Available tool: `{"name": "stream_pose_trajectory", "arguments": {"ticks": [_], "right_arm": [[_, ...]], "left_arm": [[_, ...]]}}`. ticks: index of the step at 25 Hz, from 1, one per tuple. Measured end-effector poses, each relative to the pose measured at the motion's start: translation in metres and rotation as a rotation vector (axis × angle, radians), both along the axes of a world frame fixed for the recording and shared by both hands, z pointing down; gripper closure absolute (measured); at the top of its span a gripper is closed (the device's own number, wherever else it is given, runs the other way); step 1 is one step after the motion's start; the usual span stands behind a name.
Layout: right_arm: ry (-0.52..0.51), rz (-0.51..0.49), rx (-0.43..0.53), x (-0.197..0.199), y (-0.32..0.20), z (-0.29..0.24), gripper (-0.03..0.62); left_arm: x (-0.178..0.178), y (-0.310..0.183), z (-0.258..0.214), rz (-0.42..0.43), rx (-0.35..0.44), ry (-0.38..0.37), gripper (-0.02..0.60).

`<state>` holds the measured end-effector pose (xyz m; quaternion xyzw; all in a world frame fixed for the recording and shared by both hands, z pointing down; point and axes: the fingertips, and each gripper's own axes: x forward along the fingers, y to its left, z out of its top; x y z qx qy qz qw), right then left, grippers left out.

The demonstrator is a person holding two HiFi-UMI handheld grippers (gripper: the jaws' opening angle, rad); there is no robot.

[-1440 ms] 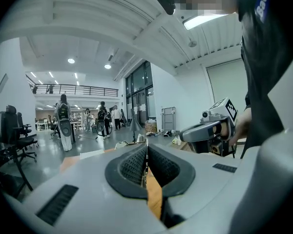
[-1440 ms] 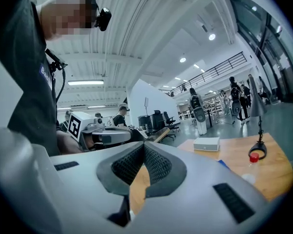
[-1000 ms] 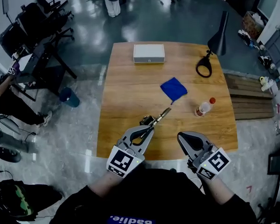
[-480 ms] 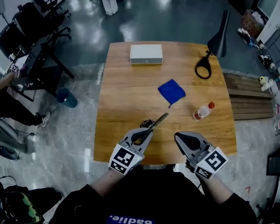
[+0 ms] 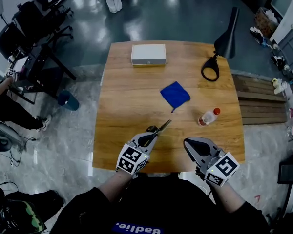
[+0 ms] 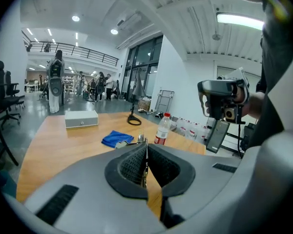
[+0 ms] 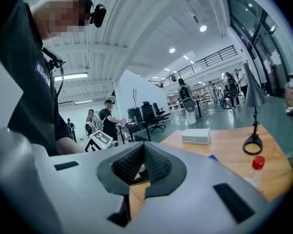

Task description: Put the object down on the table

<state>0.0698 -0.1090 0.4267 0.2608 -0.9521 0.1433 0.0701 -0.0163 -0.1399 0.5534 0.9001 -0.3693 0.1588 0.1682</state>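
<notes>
My left gripper [image 5: 149,138] is shut on a thin metal tool [image 5: 161,128] whose tip sticks out toward the far right, over the near part of the wooden table [image 5: 127,96]. In the left gripper view the tool [image 6: 145,155] shows as a narrow blade edge pinched between the black pads [image 6: 129,165]. I cannot tell whether it touches the tabletop. My right gripper [image 5: 193,145] hovers at the table's near edge, to the right of the left one. Its jaws are shut with nothing between them [image 7: 144,147].
A blue cloth [image 5: 175,94] lies mid-table, with a red-capped plastic bottle [image 5: 207,117] lying to its right. A white box [image 5: 148,54] sits at the far edge and a black desk lamp [image 5: 219,48] at the far right corner. Office chairs and people stand left of the table.
The head view has shifted a little, so the table sits further left. Both grippers keep about the same places, and the left one still holds the tool.
</notes>
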Motion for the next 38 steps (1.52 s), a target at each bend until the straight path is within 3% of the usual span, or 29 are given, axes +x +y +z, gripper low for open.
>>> {"name": "stream_pose_trajectory", "arguments": {"ticks": [8,20,31,38], "right_arm": [[0.011,0.035,-0.043,0.024,0.007,0.015,0.589],[0.018,0.055,-0.081,0.028,0.021,0.018,0.589],[0.038,0.078,-0.086,0.031,0.025,0.02,0.589],[0.05,0.076,-0.086,0.026,0.027,0.023,0.589]], "left_arm": [[0.012,-0.002,0.064,0.0,-0.132,-0.019,0.569],[0.003,-0.012,0.133,-0.033,-0.287,-0.008,0.568],[-0.008,-0.018,0.163,-0.06,-0.369,0.032,0.568],[-0.013,-0.021,0.166,-0.063,-0.366,0.042,0.568]]}}
